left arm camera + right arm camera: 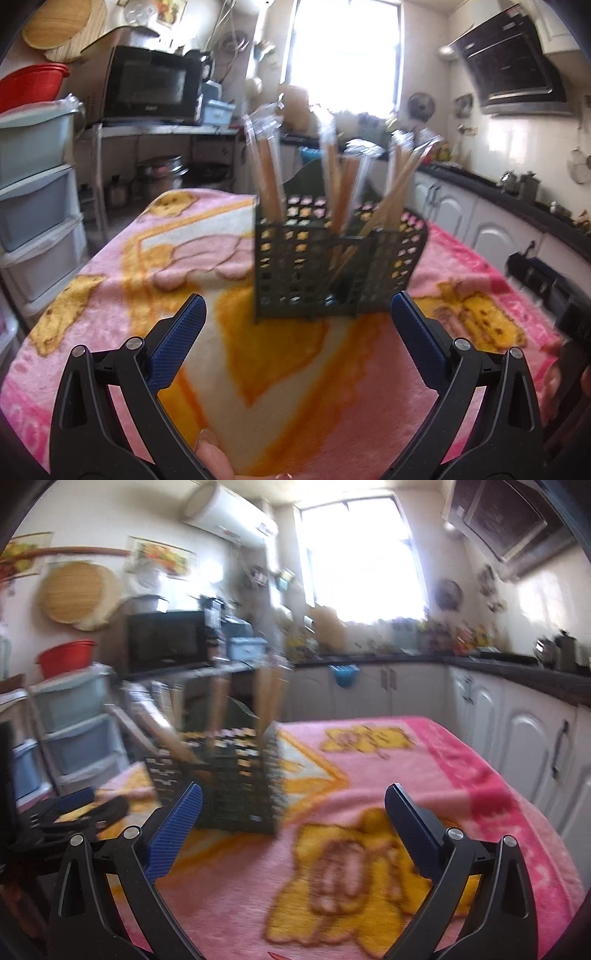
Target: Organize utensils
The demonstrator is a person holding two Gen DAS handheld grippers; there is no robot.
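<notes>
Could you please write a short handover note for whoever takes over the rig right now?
Left gripper: open, empty, held above the blanket-covered table, facing the basket.
Right gripper: open, empty, above the pink blanket to the basket's right.
Dark green utensil basket stands upright on the blanket, untouched by either gripper. Several wrapped chopstick pairs already stand in its compartments, leaning at different angles.
Done: chopsticks are in the basket. No loose utensils show on the blanket in either view.
Left: both views are blurred, so check whether any utensils lie out of view before stopping.
</notes>
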